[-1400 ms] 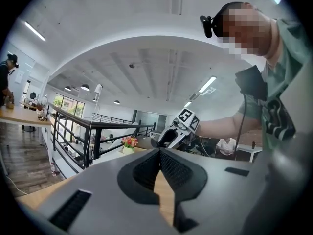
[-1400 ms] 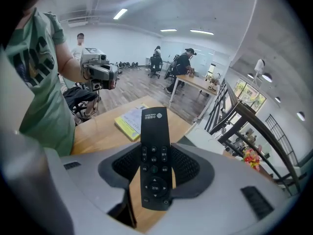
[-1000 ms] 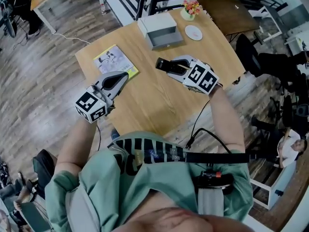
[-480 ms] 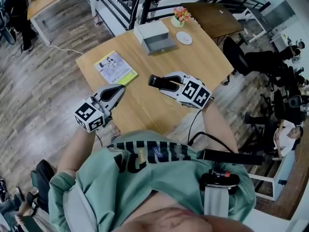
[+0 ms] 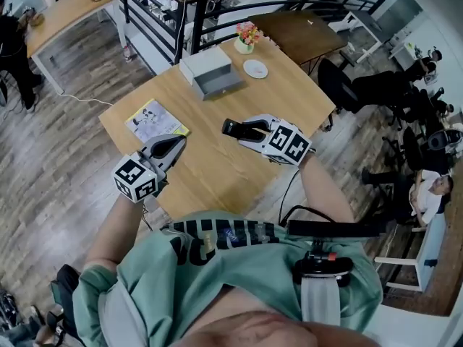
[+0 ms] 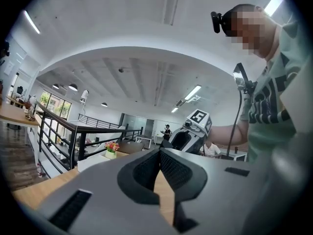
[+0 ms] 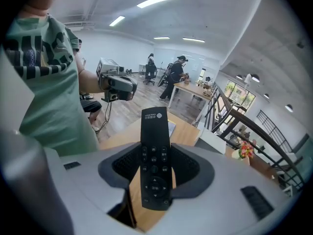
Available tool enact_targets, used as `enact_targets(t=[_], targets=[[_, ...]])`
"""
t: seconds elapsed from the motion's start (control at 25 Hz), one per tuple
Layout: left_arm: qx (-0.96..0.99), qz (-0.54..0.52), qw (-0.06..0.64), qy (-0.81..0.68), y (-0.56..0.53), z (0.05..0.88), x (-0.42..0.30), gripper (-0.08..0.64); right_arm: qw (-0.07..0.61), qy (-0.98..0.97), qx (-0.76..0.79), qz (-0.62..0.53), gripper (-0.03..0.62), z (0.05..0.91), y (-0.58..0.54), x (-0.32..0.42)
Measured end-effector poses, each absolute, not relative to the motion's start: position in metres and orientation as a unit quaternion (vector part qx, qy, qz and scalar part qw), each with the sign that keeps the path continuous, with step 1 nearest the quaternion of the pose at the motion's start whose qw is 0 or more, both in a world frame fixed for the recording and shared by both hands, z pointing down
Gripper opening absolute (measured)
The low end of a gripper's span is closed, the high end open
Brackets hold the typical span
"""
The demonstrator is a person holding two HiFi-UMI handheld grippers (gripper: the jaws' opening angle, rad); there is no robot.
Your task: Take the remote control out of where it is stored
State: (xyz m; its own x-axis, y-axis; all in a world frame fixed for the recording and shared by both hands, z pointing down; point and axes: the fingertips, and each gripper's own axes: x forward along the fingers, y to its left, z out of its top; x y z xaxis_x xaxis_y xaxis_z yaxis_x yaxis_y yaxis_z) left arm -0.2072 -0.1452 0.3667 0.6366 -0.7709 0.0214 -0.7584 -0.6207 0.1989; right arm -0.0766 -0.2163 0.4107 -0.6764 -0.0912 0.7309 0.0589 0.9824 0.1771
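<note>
**A:** The right gripper [image 7: 155, 166] is clamping the remote control [image 7: 154, 153]. Both pads are pressing on its long sides, so the jaws are standing about half apart around the black body.

**B:** And the remote control is lying along the jaws, buttons facing the gripper's own camera. Its logo end is poking well out past the fingertips. It is hanging clear above the table [image 5: 217, 168] and touching nothing but those pads.

**A:** What is the left gripper [image 6: 159, 166] doing?

**B:** Its jaws are meeting at the tips, with only a thin wedge of tabletop showing between the pads lower down. It is gripping nothing.

**A:** From the head view, the two tools are riding side by side over the near half of the table, well apart. Each is showing in the other's camera.

**B:** The grey drawer box [image 5: 210, 74] is sitting far beyond the right gripper's fingertips with its drawer pulled open. The remote is well away from it.

**A:** The booklet [image 5: 155, 119] is lying just past the left gripper's closed tips, not touching them. Beyond the box, a flower pot [image 5: 247, 35] and a small plate [image 5: 255, 69] are standing out of reach of either tool.
</note>
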Motion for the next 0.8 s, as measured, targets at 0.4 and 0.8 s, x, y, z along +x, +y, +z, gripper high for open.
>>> enact_targets(t=[0.4, 0.8], targets=[[0.917, 0.033, 0.085, -0.389, -0.254, 0.388, -0.123, 0.005, 0.388, -0.917, 0.071, -0.059, 0.192, 0.424, -0.331, 0.007], [0.923, 0.047, 0.124, -0.361, -0.363, 0.447, -0.051, 0.005, 0.406, -0.906, 0.121, -0.011, 0.192, 0.486, -0.451, 0.078]])
